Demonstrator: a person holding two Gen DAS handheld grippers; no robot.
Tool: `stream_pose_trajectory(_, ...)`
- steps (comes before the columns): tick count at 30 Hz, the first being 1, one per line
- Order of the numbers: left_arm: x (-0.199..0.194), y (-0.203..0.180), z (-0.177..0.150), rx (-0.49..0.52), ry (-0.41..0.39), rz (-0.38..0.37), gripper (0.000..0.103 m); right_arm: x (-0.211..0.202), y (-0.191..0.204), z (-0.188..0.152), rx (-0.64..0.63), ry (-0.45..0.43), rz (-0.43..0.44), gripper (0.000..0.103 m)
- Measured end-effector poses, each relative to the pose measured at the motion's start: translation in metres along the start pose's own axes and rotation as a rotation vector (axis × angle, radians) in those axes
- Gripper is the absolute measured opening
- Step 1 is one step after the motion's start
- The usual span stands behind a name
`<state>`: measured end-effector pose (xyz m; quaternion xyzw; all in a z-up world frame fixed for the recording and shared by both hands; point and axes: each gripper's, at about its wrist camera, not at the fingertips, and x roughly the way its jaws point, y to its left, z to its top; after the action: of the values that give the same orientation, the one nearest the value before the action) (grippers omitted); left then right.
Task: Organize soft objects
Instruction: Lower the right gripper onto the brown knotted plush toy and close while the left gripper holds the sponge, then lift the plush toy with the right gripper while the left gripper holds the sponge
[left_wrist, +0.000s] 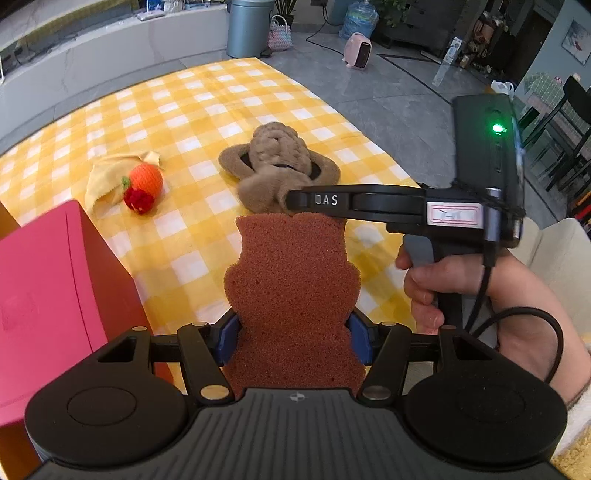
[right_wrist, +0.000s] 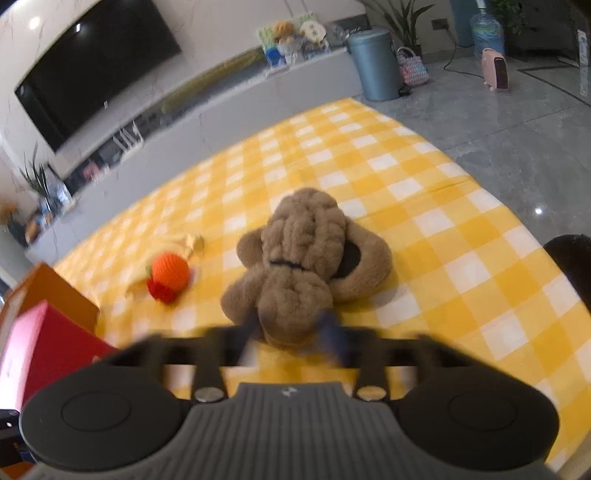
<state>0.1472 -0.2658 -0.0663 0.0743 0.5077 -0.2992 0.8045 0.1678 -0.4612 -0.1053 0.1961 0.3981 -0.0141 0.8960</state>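
Observation:
A brown bear-shaped sponge (left_wrist: 291, 288) stands upright between the blue pads (left_wrist: 229, 336) of my left gripper (left_wrist: 293, 336), which is shut on its lower part above the yellow checked tablecloth (left_wrist: 203, 110). Beyond it lies a brown plush toy (left_wrist: 277, 155). In the right wrist view my right gripper (right_wrist: 290, 328) is blurred. Its fingers (right_wrist: 334, 332) flank and press the near lobe of the plush toy (right_wrist: 303, 251). From the left wrist view that gripper's black body (left_wrist: 406, 210) reaches in from the right, held by a hand (left_wrist: 424, 288).
An orange knitted ball with a red tuft (left_wrist: 146, 181) lies on a yellow cloth (left_wrist: 107, 173) left of the plush. A pink-red box (left_wrist: 48, 295) stands at the near left, with an orange box (right_wrist: 48, 291) behind it. A grey bin (left_wrist: 245, 29) and a pink heater (left_wrist: 357, 50) stand on the floor beyond the table.

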Motion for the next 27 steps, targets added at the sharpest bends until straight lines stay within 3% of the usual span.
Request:
stream_pose_trajectory(7, -0.01, 0.004, -0.005, -0.073, -0.065, -0.006, 0.069, -0.017, 0.002, 0.003, -0.059, -0.026, -0.029, 0.011)
stream_pose_trajectory(12, -0.018, 0.007, -0.004, -0.107, -0.111, 0.004, 0.069, -0.011, 0.0, 0.001, -0.033, -0.039, -0.033, 0.022)
stream_pose_trajectory(16, -0.021, 0.008, -0.004, -0.12, -0.134, 0.008, 0.069, -0.014, 0.004, 0.003, -0.068, -0.024, -0.05, 0.008)
stream_pose_trajectory(17, -0.022, 0.009, -0.005, -0.123, -0.139, 0.009, 0.069, -0.016, 0.003, 0.004, -0.065, -0.022, -0.042, 0.0)
stream_pose_trajectory(21, -0.032, 0.012, -0.013, -0.132, -0.183, 0.026, 0.069, -0.037, 0.007, 0.004, -0.142, -0.007, -0.079, 0.0)
stream_pose_trajectory(23, -0.038, 0.015, -0.017, -0.135, -0.206, 0.036, 0.069, -0.054, 0.007, 0.002, -0.173, -0.048, -0.085, 0.0)
stream_pose_trajectory(24, -0.04, 0.016, -0.017, -0.136, -0.214, 0.042, 0.069, -0.059, 0.003, 0.002, -0.15, -0.065, -0.082, 0.002)
stream_pose_trajectory(25, -0.042, 0.018, -0.017, -0.137, -0.219, 0.045, 0.069, -0.061, -0.001, 0.003, -0.113, -0.084, -0.081, 0.017)
stream_pose_trajectory(26, -0.045, 0.019, -0.017, -0.138, -0.225, 0.047, 0.069, -0.06, -0.005, 0.005, -0.078, -0.104, -0.074, 0.058)
stream_pose_trajectory(27, -0.047, 0.02, -0.017, -0.142, -0.233, 0.046, 0.069, -0.058, -0.007, 0.006, -0.043, -0.128, -0.073, 0.078)
